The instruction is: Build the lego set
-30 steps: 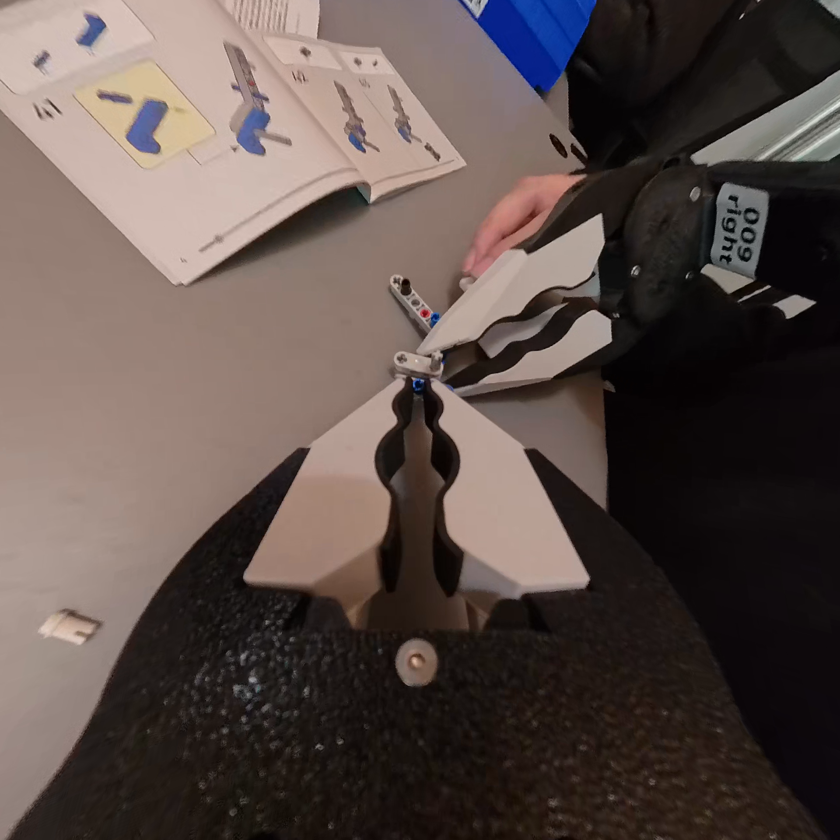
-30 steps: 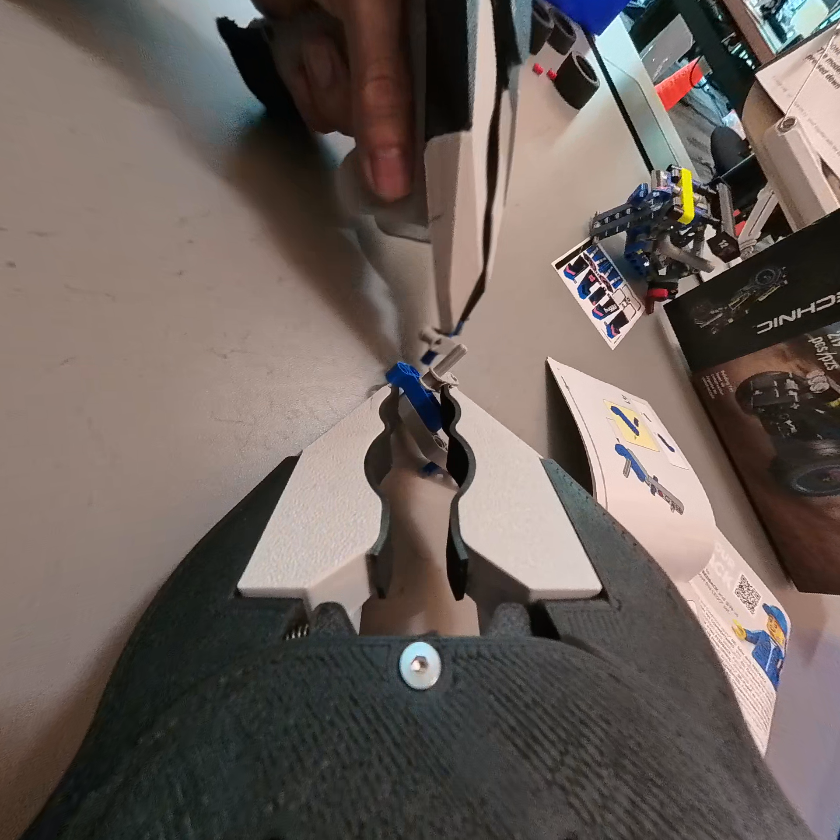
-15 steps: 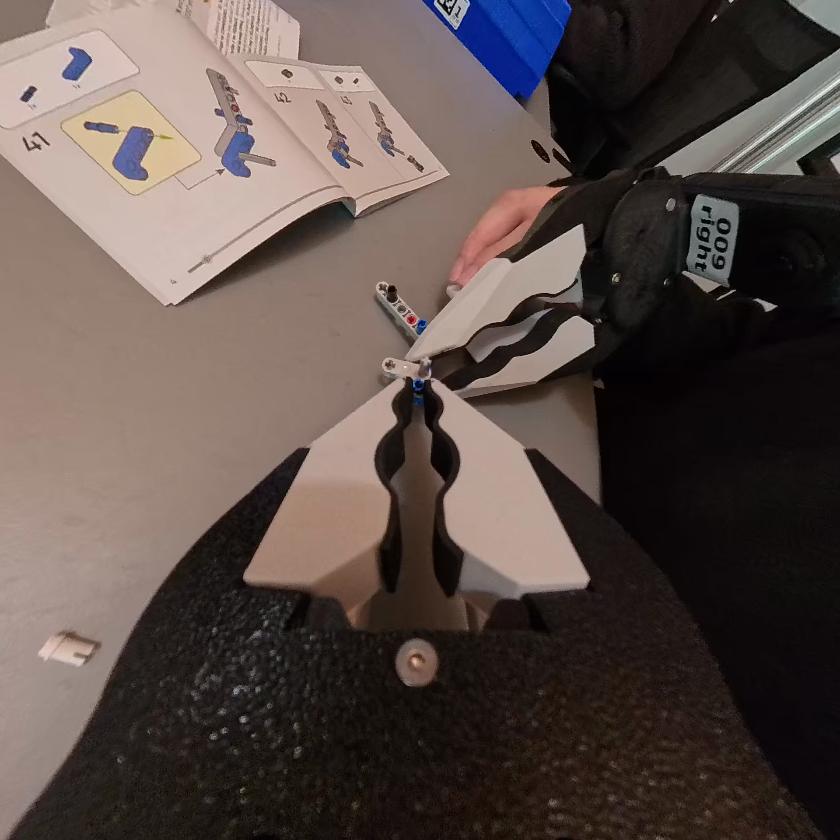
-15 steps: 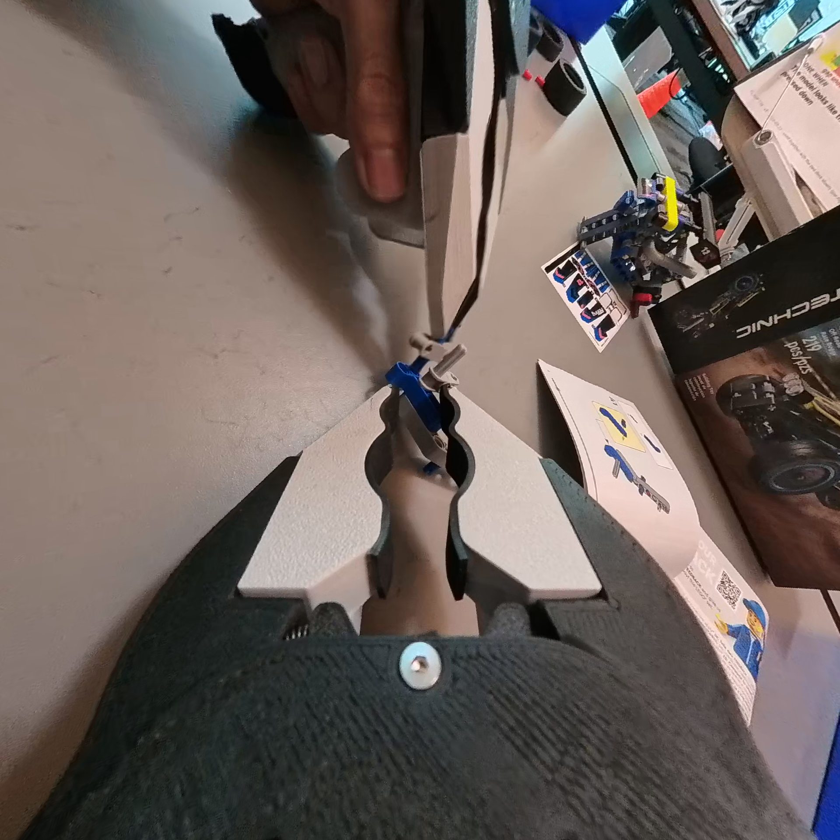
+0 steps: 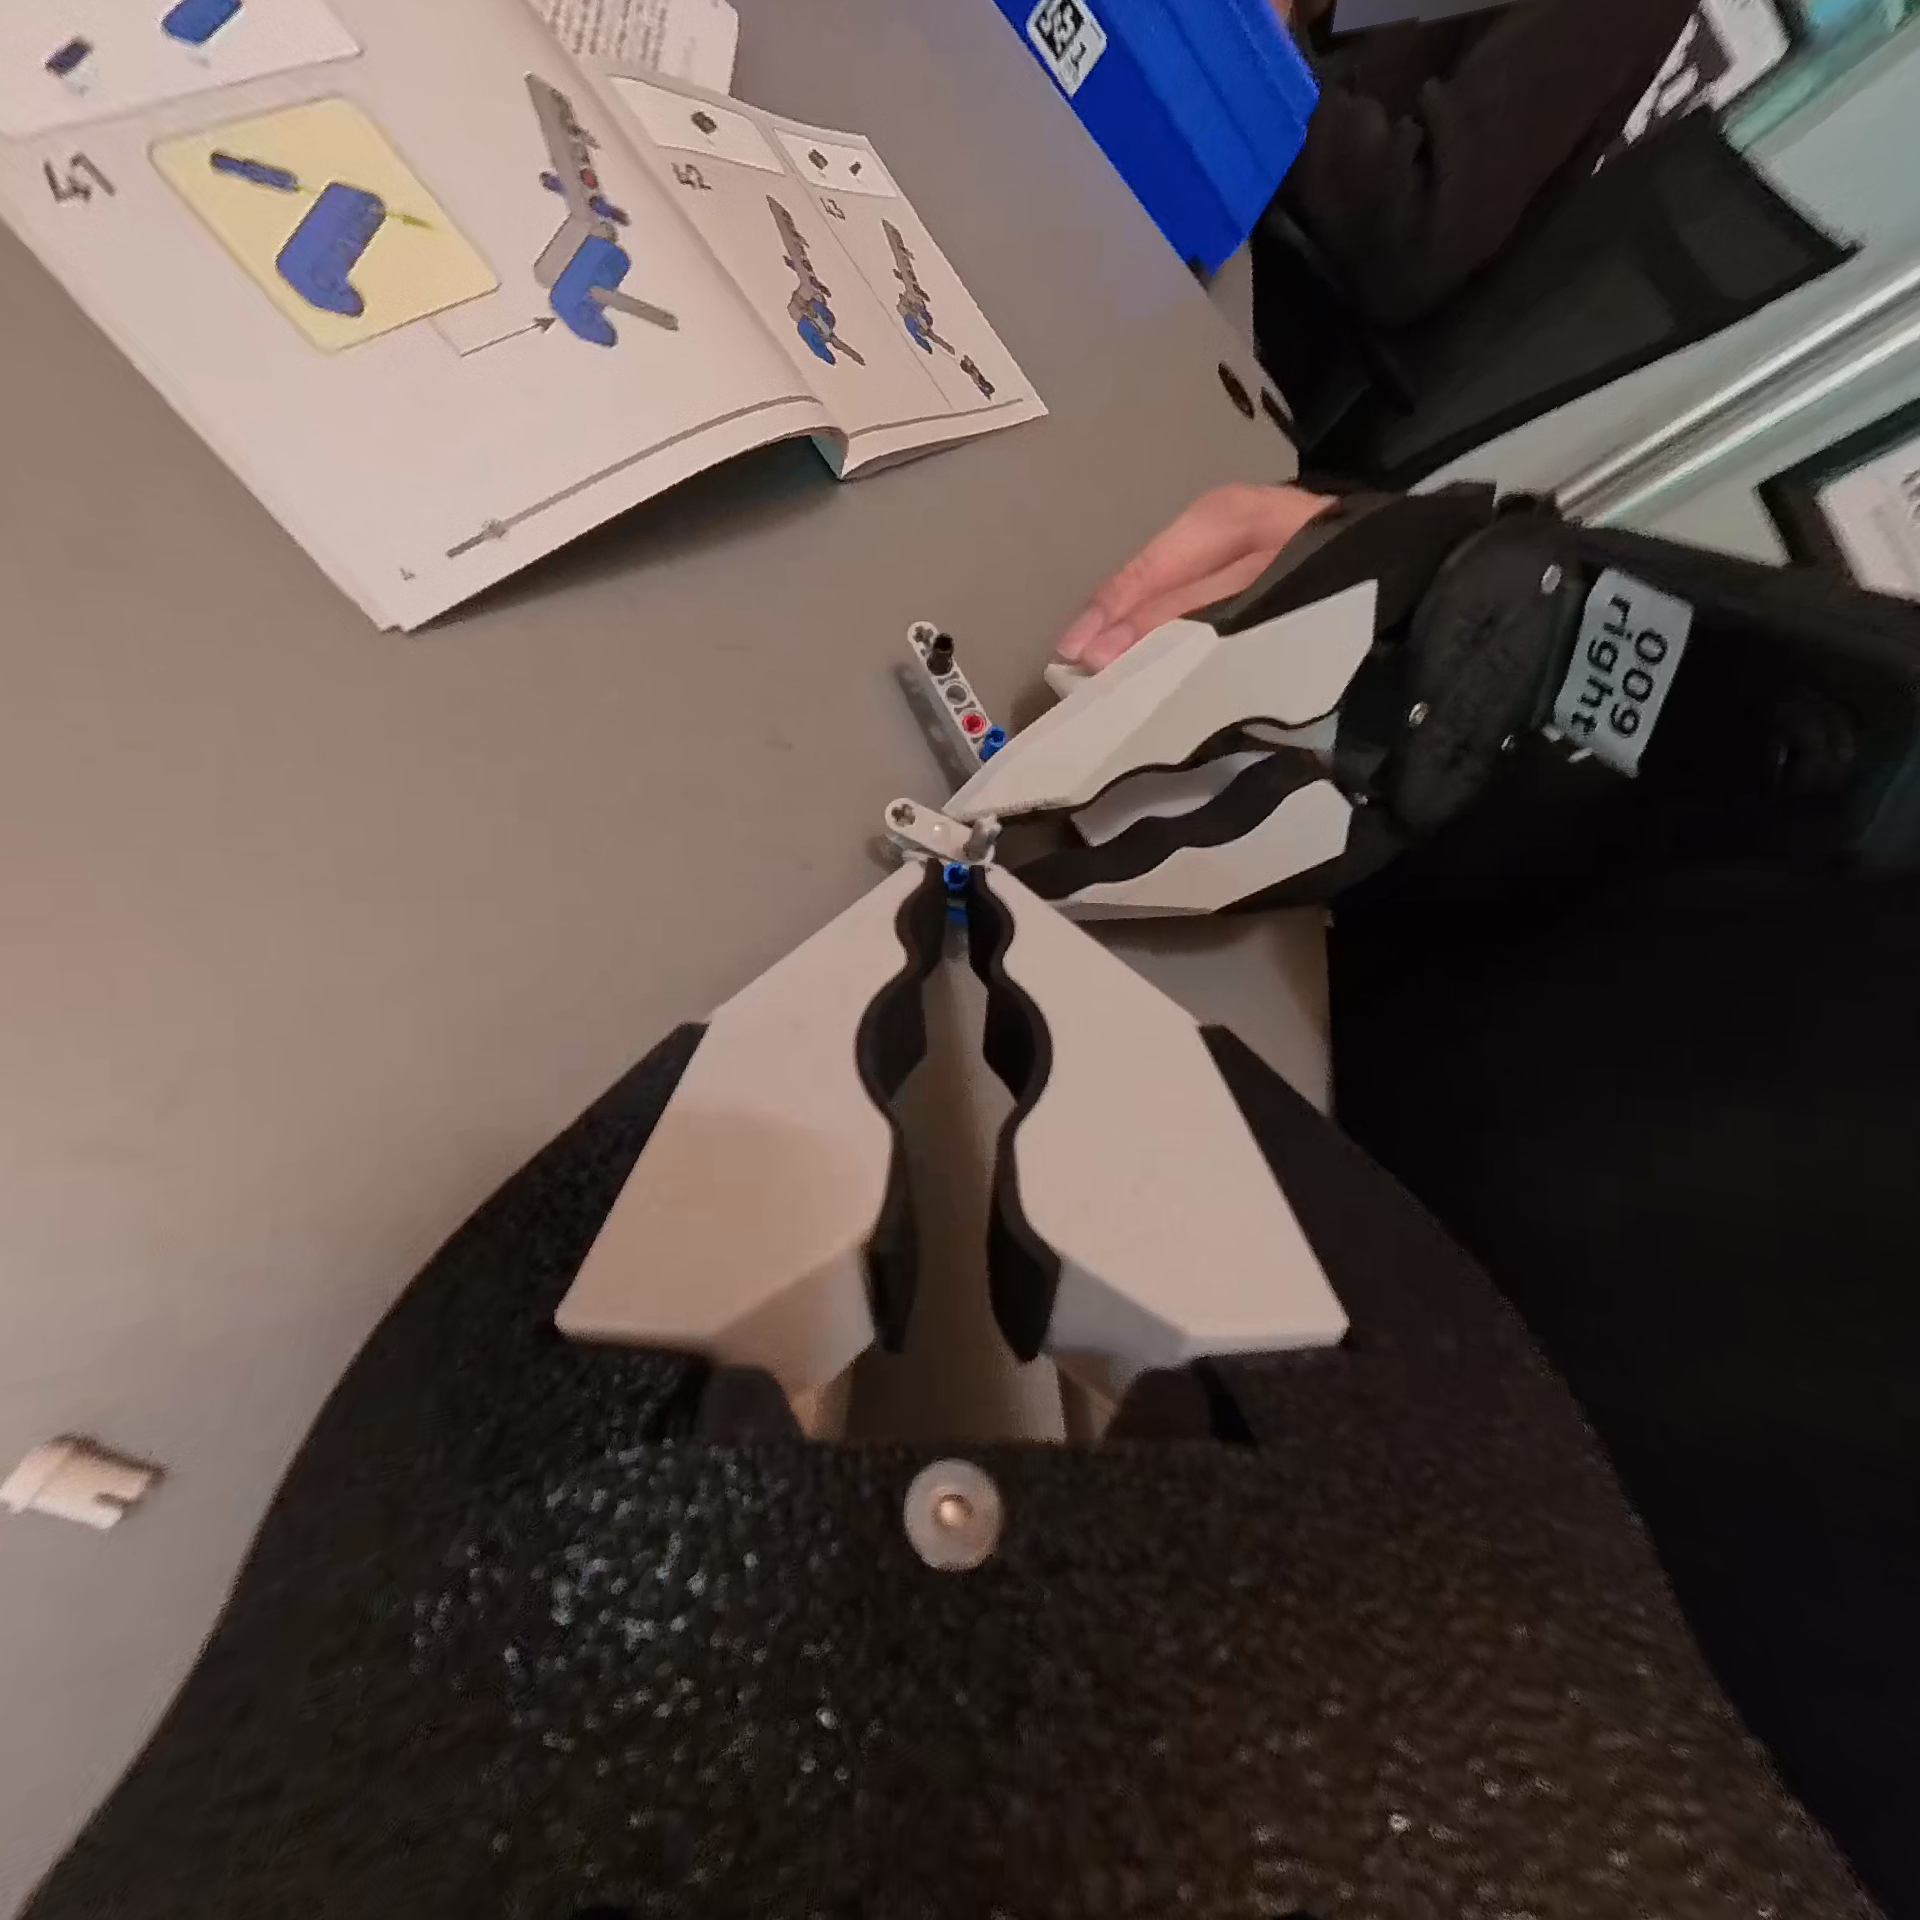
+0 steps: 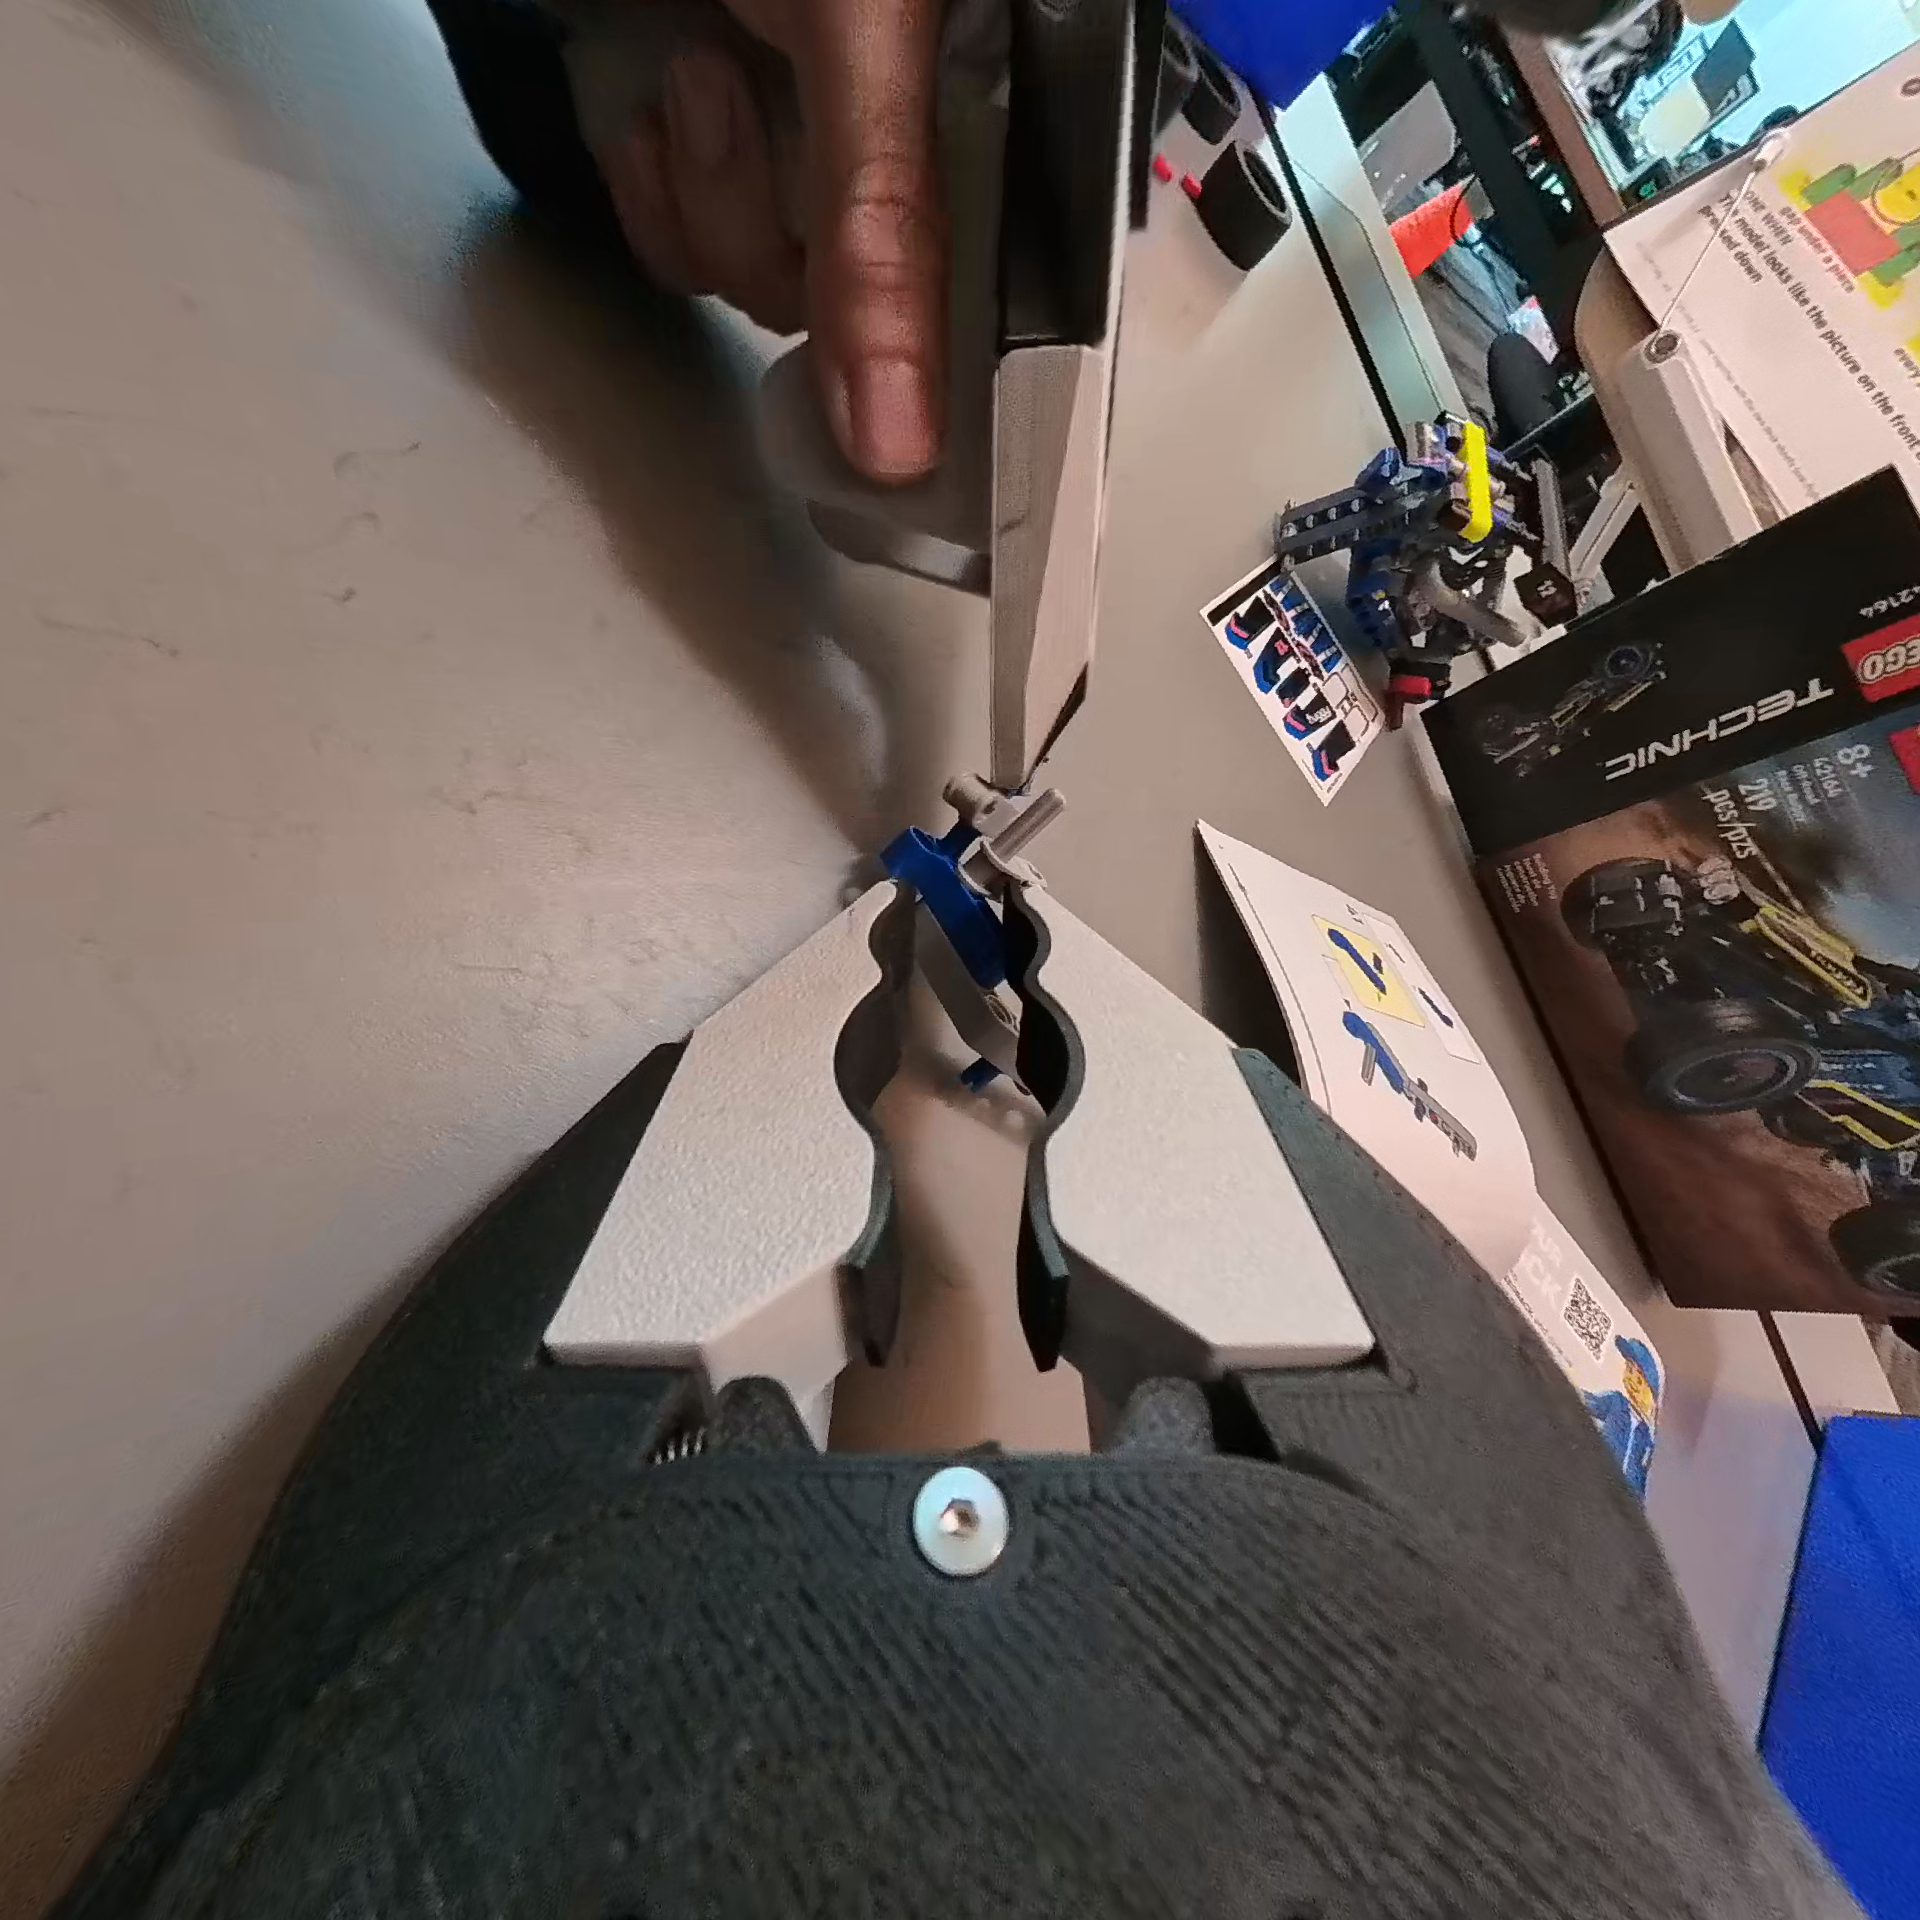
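My left gripper [image 5: 956,883] is shut on a small grey connector [image 5: 920,828] with a blue pin [image 5: 956,902] between its tips. My right gripper [image 6: 961,894] is shut on a blue-and-grey sub-assembly [image 6: 945,914] with a short grey axle [image 6: 1029,812] sticking out. The two grippers meet tip to tip just above the grey table [image 5: 312,935]. The connector touches the axle end in the right wrist view [image 6: 968,800]. The left gripper comes down from above there [image 6: 1023,769]. The right gripper enters from the right in the left wrist view [image 5: 992,847]. A grey beam [image 5: 951,696] with coloured pins shows beside its tip.
An open instruction booklet [image 5: 416,312] lies at the far left, also in the right wrist view [image 6: 1382,1039]. A partly built model [image 6: 1434,561], a sticker sheet [image 6: 1299,665], the set box [image 6: 1714,935], black tyres [image 6: 1247,208] and a blue bin [image 5: 1164,104] stand around. A white piece [image 5: 78,1475] lies near left.
Both grippers stay shut and tip to tip. The connector has turned a little against the axle. Both views have shifted slightly.
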